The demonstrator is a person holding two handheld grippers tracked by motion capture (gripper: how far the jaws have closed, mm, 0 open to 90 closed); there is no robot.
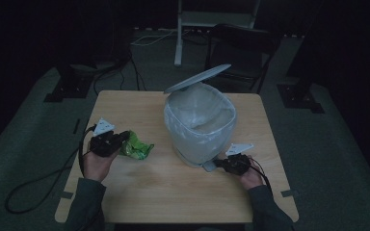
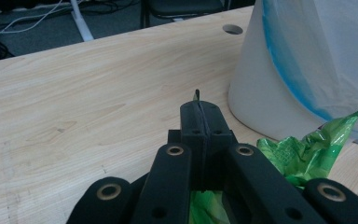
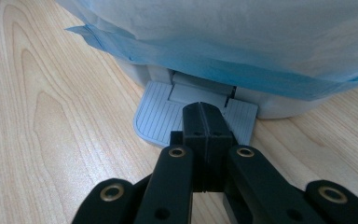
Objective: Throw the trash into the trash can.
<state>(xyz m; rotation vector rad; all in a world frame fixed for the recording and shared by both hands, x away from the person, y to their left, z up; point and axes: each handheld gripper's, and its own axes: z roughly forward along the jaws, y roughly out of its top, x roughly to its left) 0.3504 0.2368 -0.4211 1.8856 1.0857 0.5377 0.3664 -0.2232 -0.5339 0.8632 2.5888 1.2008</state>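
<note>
I think I am at the step where the bin gets held open so the trash can go in. My right gripper (image 3: 200,116) has its jaws squeezed tight together with nothing between them, and it presses down on the grey foot pedal (image 3: 161,119) at the bottom of the white bin (image 1: 200,127). The lid (image 1: 198,77) stands up, tilted back. My left gripper (image 2: 200,119) is clenched too. A bit of the green wrapper (image 1: 137,148) looks pinched in its jaws, though the room is dark and I may be wrong. The wrapper lies on the table (image 1: 139,192), just left of the bin.

Next I need to lift the wrapper up over the rim and let it drop in, keeping the pedal down all the while.

I count one bin, one lid, one pedal, one wrapper and two grippers.
</note>
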